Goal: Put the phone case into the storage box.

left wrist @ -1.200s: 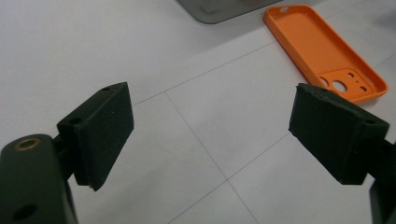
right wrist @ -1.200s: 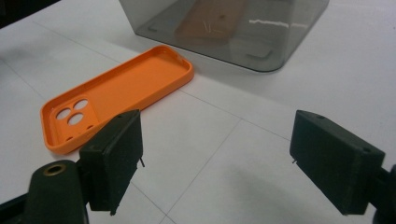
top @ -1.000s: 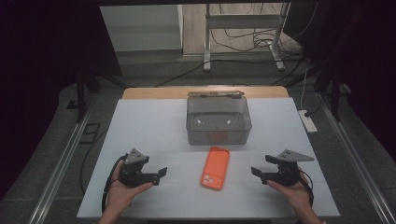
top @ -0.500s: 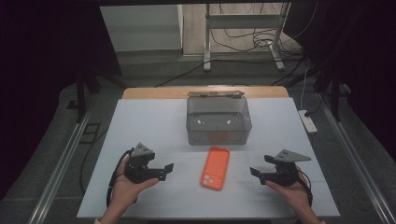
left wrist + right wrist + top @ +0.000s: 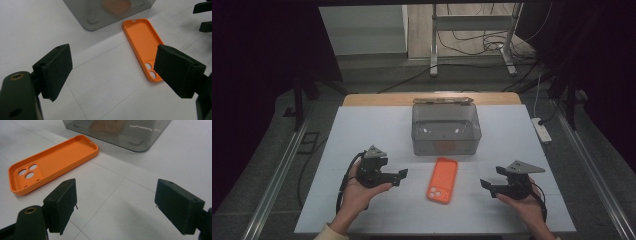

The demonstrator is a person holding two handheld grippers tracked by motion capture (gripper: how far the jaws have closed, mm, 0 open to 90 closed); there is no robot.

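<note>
An orange phone case (image 5: 442,180) lies flat on the white table (image 5: 362,130), hollow side up, a little below the middle of the high view. Its camera cut-outs sit at the lower end, and its upper end comes close to the front wall of a smoky clear plastic box (image 5: 446,129), which stands just above it in the frame.

The left gripper (image 5: 402,176) is held in a hand at the lower left, jaws spread wide and holding nothing, pointing toward the case but apart from it. In the left gripper view the case (image 5: 145,45) lies in the upper right, beyond the jaws.

The right gripper (image 5: 484,186) sits at the lower right, also wide open and empty, well clear of the case. In its own view the case (image 5: 53,162) lies at the upper left.
</note>
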